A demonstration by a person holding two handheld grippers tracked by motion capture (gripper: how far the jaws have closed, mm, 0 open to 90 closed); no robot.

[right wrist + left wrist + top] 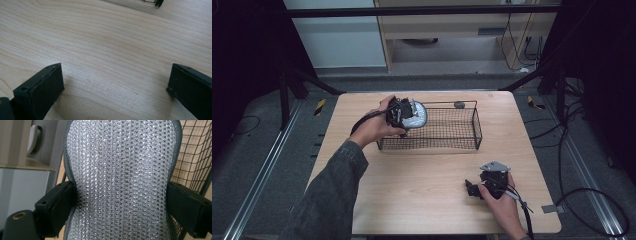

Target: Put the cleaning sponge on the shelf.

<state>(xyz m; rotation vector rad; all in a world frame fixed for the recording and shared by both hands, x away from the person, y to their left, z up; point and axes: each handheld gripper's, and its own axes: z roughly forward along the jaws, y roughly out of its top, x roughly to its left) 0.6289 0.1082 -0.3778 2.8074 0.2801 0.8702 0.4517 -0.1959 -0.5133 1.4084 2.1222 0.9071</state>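
Note:
A silvery, glittering mesh pad with a grey sewn edge sits pinched at its narrow waist between the jaws of my left gripper. In the high view the left gripper holds this pad at the left end of a black wire basket, over its rim. My right gripper rests low on the wooden table at the near right. Its jaws stand wide apart with bare wood between them, as the right gripper view shows.
A small dark grey object lies on the table just behind the basket's far rim. Basket wires show to the right of the pad. Cables trail across the floor to the right of the table.

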